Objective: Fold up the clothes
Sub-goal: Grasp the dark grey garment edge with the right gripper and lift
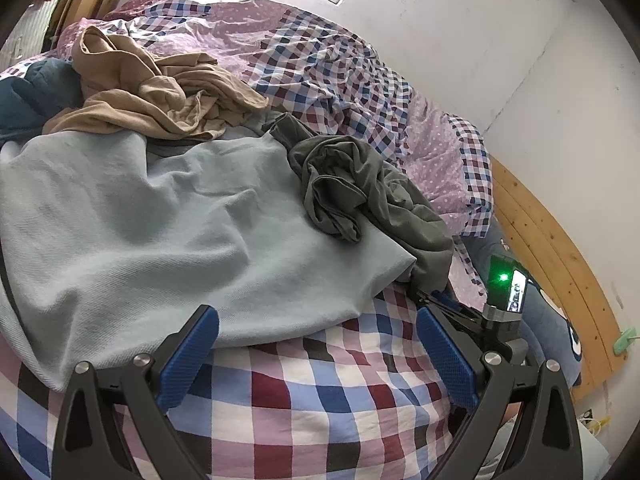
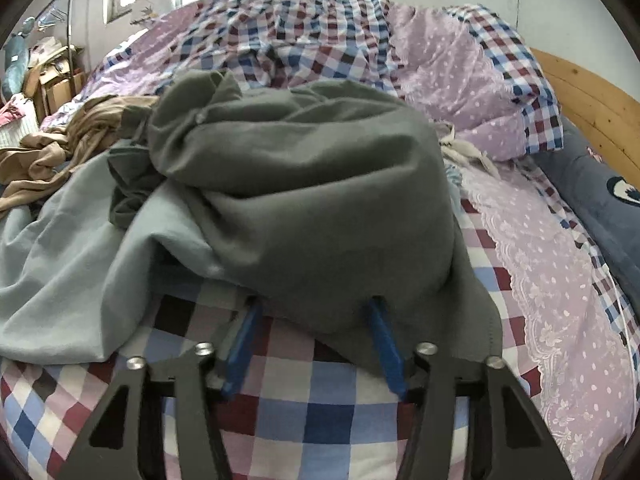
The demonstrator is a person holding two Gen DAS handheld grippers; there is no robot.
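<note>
Right tool (image 2: 314, 308) spread, tips under grey garment (image 2: 304, 184); left tool (image 1: 318, 320) spread, empty

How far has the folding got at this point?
Nothing looks folded yet. The crumpled tan garment, pale blue garment and dark grey garment all lie loose on the checked bedsheet. The right gripper reaches under the grey one's edge; the left gripper is open, empty.

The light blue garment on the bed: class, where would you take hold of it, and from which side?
Grip the light blue garment at its near hem edge, coming in low from the bed's front. That edge lies free on the checked bedsheet, directly ahead of the open left gripper, while the grey garment weighs down its far right part.
</note>
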